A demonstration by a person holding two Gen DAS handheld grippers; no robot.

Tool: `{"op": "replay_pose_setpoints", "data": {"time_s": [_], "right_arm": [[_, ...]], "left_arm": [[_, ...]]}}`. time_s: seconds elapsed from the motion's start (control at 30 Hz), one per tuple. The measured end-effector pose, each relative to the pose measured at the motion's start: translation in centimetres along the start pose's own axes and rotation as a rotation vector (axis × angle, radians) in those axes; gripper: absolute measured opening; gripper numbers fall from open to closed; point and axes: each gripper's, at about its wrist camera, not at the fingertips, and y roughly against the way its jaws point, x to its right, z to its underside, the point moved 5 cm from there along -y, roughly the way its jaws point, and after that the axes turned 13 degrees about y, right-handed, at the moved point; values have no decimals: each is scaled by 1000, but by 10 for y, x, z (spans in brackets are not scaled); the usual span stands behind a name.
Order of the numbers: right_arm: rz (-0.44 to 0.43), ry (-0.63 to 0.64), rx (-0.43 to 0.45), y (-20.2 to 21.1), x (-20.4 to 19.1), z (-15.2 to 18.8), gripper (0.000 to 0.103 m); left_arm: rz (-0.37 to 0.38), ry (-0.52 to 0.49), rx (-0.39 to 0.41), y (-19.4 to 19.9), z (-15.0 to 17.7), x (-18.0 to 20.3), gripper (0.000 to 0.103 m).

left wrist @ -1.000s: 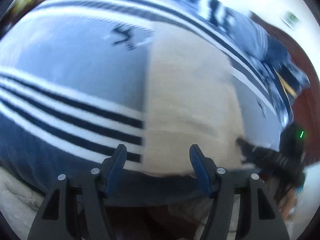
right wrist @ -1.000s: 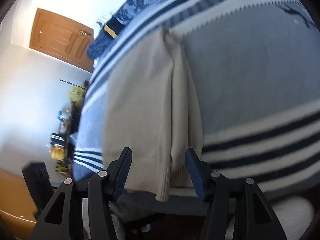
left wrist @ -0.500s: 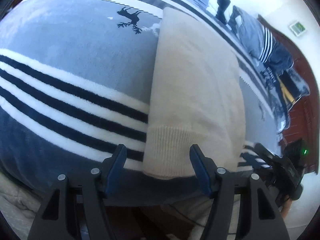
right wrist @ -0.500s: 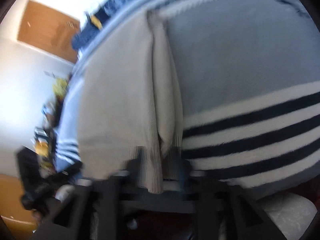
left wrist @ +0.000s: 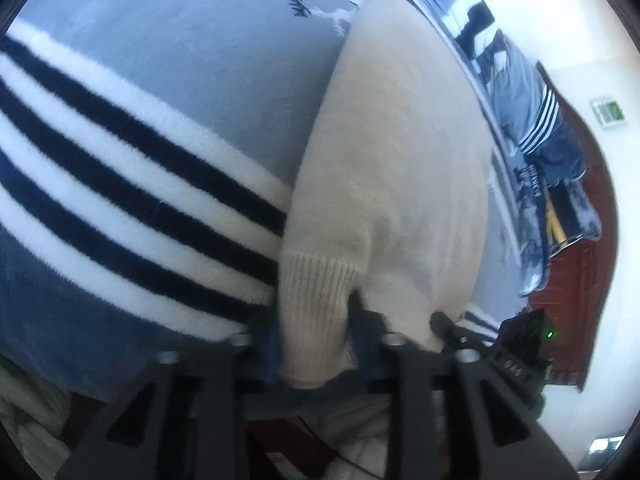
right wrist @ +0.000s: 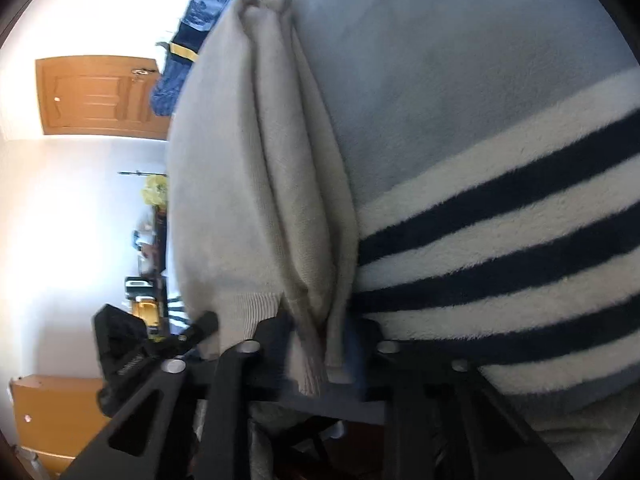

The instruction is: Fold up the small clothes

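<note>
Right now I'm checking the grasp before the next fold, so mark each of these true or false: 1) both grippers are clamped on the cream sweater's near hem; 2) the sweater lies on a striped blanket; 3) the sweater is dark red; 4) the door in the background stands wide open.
1) True: the left gripper and the right gripper have just closed on the ribbed near edge of the cream sweater.
2) True: it lies on the striped blanket, grey-blue with navy and white bands.
3) False: it is cream.
4) False: the wooden door looks shut.
</note>
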Motion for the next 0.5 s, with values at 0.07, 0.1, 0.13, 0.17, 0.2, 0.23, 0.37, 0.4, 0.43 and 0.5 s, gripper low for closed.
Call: {"op": "replay_pose_setpoints", "data": {"time_s": [0.07,0.1,0.13,0.17,0.2,0.23,0.37,0.4,0.43,0.5], "right_arm": [[19,44,22,8,-15,1,13],[15,64,38,15,-22,3,12],[3,67,61,22,-29,8,11],[-21,60,86,31,-38,13,10],[-40,63,103,36,-46,19,10],[-51,74,122,43,-55,29,10],[-20,77,72,31,-64,64,10],[40,93,33,22,-57,69,10],[100,89,-6,12,-48,71,11],[148,31,-44,7,-34,71,18]], "left_arm": [[24,-12,21,16,0,3,18],[51,-22,36,30,1,7,17],[67,-23,42,40,3,8,17],[92,-25,48,56,5,10,17],[120,-32,52,70,9,9,17],[132,-44,52,79,12,7,17],[-7,-138,21,65,36,-19,18],[-53,-146,17,57,39,-27,20],[-115,-153,19,46,44,-36,21],[-94,-183,29,47,51,-35,23]]}}
